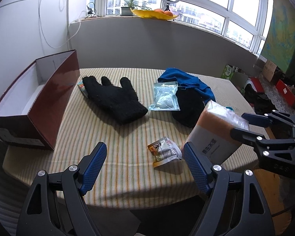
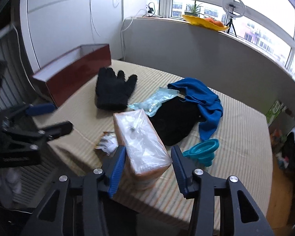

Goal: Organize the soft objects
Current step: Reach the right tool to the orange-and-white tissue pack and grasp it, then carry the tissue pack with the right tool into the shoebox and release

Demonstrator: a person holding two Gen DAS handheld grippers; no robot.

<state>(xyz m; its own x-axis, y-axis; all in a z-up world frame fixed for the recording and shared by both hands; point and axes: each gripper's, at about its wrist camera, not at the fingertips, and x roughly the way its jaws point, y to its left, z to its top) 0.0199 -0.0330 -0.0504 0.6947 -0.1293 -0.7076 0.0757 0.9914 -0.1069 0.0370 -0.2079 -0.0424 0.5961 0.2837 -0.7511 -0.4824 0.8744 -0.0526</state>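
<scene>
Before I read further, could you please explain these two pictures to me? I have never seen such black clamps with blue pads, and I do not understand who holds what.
A person holds one hand-operated gripper in each hand; no robot arm is involved. Each gripper carries a wide-angle camera looking along its fingers, so one picture comes from the left gripper, the other from the right gripper.

On the striped tablecloth lie a black glove, a blue towel, a clear zip bag, a small snack wrapper and a teal funnel. An open red box stands at the left.

The left gripper is open and empty. The right gripper's pads straddle a wrapped tissue pack; whether they already squeeze it, I cannot tell.
</scene>
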